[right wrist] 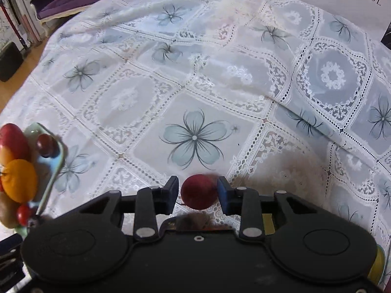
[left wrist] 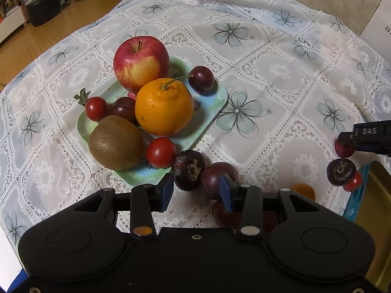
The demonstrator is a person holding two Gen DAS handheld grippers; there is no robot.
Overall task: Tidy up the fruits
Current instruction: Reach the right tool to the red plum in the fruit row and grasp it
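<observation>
While the left gripper (left wrist: pixel 196 190) hung open over two dark plums (left wrist: pixel 189 169) near the tray (left wrist: pixel 217 99), the right gripper (right wrist: pixel 198 193) clamped a red fruit (right wrist: pixel 198 191), seemingly for sorting.

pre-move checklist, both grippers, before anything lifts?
1. Right gripper closed on the small red fruit: ok, pads at both sides.
2. Left gripper around a fruit: not ok, jaws open, the two dark plums lie just ahead.
3. Room on the green plate: not ok, crowded by apple, orange, kiwi.
4. Grippers apart from each other: ok.
5. Gold tray free: cannot tell, mostly out of frame.
</observation>
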